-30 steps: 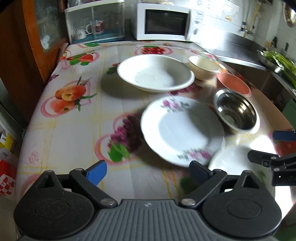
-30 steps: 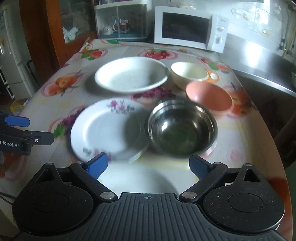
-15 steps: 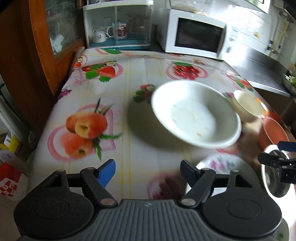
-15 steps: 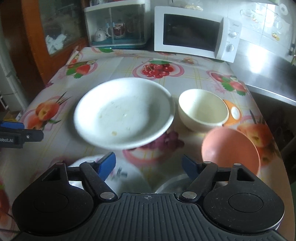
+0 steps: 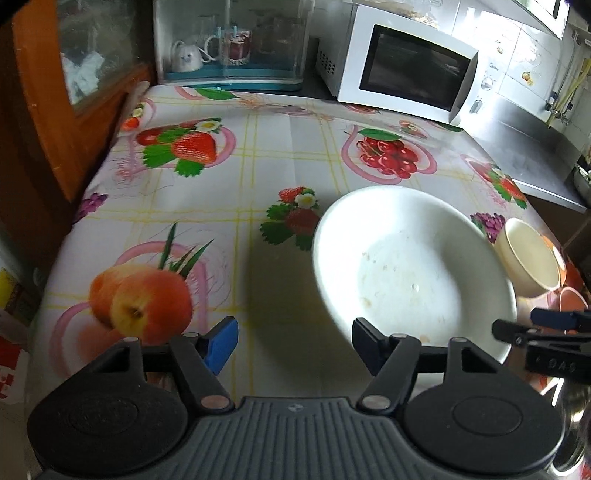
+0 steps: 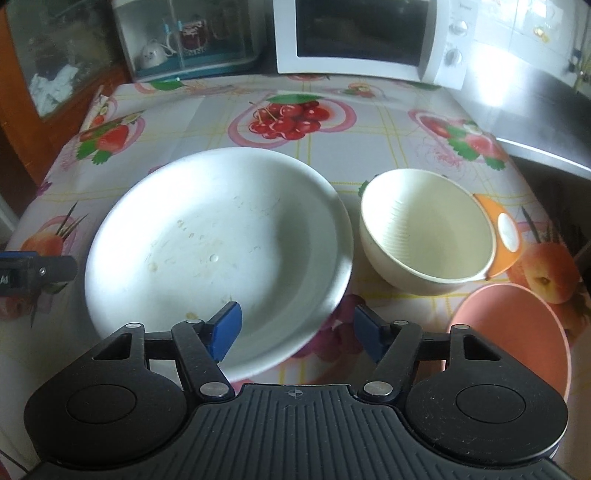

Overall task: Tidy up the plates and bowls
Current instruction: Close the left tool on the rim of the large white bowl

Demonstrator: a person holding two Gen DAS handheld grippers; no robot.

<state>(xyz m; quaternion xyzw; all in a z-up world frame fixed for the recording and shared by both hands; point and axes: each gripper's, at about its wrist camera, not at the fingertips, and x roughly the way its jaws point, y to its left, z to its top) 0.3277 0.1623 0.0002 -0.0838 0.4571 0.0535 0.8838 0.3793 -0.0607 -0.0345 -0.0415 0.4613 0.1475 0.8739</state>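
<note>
A large white shallow bowl (image 6: 214,236) sits mid-table on the fruit-print tablecloth (image 6: 376,122). To its right stand a cream bowl (image 6: 424,232) with an orange handle and a pink bowl (image 6: 509,332). My right gripper (image 6: 295,332) hovers over the white bowl's near rim, its jaws closing but apart, pads touching nothing. My left gripper (image 5: 293,345) is at the white bowl's (image 5: 410,273) left near edge, jaws also closing, gripping nothing. Each gripper shows in the other's view: right gripper (image 5: 546,332), left gripper (image 6: 33,273). A steel bowl (image 5: 576,424) peeks in at lower right.
At the table's far end stand a white microwave (image 6: 362,33) and a clear cabinet (image 5: 232,44) holding cups. A wooden cupboard (image 5: 48,122) borders the left side. A steel counter (image 6: 546,122) runs along the right.
Both grippers have travelled toward the far end of the table. The flowered plate and steel bowl slid out below. The white bowl now fills the near view. Both pairs of fingers stand narrower.
</note>
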